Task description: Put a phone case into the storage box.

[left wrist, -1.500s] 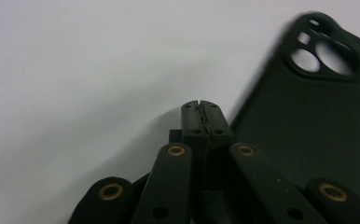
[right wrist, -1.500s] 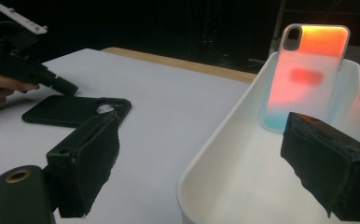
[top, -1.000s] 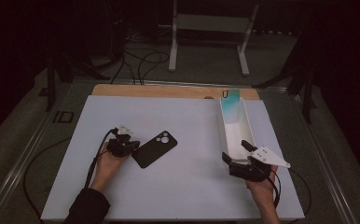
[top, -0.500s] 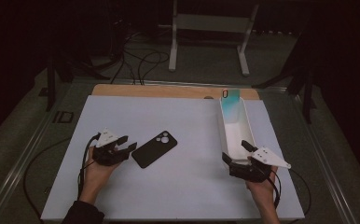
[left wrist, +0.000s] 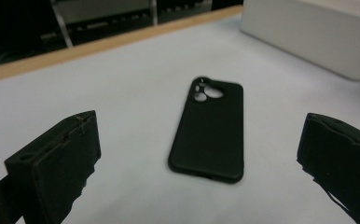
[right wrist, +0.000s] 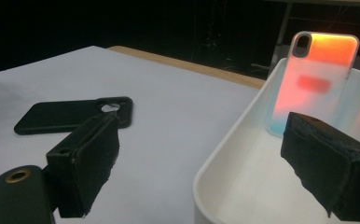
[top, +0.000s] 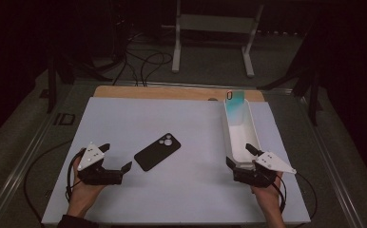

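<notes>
The black phone case [top: 157, 151] is lying flat on the white board [top: 124, 118], camera cutout up — your left gripper [top: 116, 160] is sitting just beside it, jaws wide apart, gripping nothing. Your right gripper [top: 241, 156] is well off from the case, straddling the white tray's [top: 248, 128] near end — also gaping, empty.

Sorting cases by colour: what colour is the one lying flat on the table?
Black phone case, clearest in the left gripper view.
</notes>
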